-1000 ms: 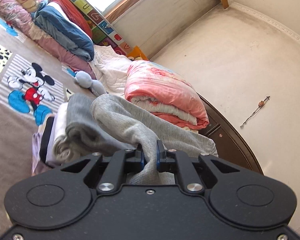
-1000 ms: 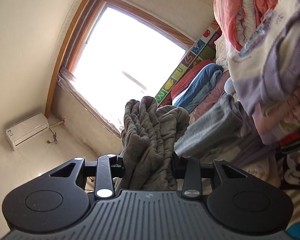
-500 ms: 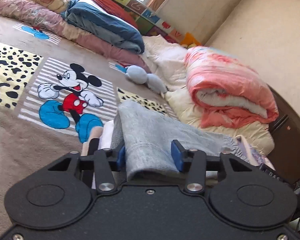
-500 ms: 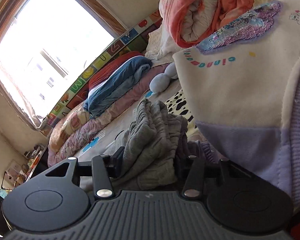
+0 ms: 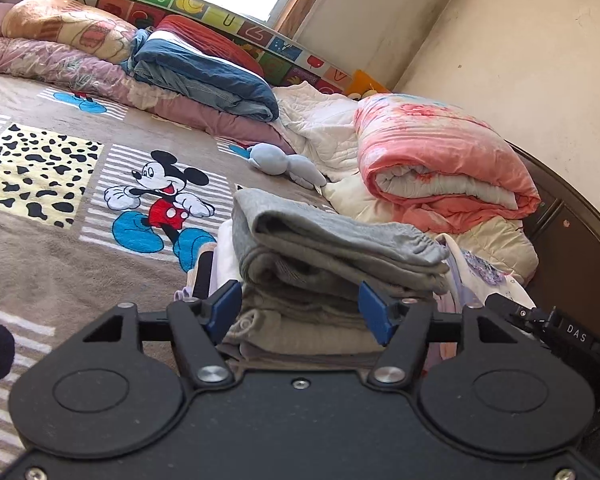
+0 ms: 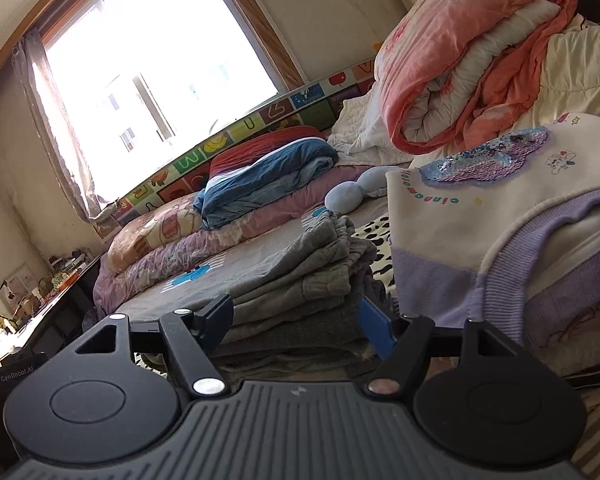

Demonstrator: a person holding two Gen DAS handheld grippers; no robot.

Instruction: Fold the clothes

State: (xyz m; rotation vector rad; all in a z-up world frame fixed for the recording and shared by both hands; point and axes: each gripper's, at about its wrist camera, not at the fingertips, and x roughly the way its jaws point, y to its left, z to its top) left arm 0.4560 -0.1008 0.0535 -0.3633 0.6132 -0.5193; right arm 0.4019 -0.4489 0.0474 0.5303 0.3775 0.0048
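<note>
Folded grey trousers [image 5: 324,240] lie on top of a small stack of folded clothes on the bed. My left gripper [image 5: 300,314] is open, its blue pads wide apart just in front of the stack, touching nothing. In the right wrist view the same grey trousers [image 6: 300,276] rest folded, elastic waistband at the far end. My right gripper [image 6: 296,326] is open too, its jaws standing on either side of the stack's near edge. A cream and lilac sweater [image 6: 480,216] with a sequin patch sits folded on a pile to the right.
A Mickey Mouse blanket [image 5: 100,184] covers the bed. A rolled pink quilt [image 5: 440,160], a blue folded quilt [image 5: 204,76], pillows and a pale blue soft toy [image 5: 284,164] lie behind. A dark wooden headboard [image 5: 572,232] is at right, a window [image 6: 148,60] behind.
Both grippers let go of the grey trousers and opened wide. The trousers, held up in the air a second ago, now lie folded on the stack. Both grippers have drawn back slightly.
</note>
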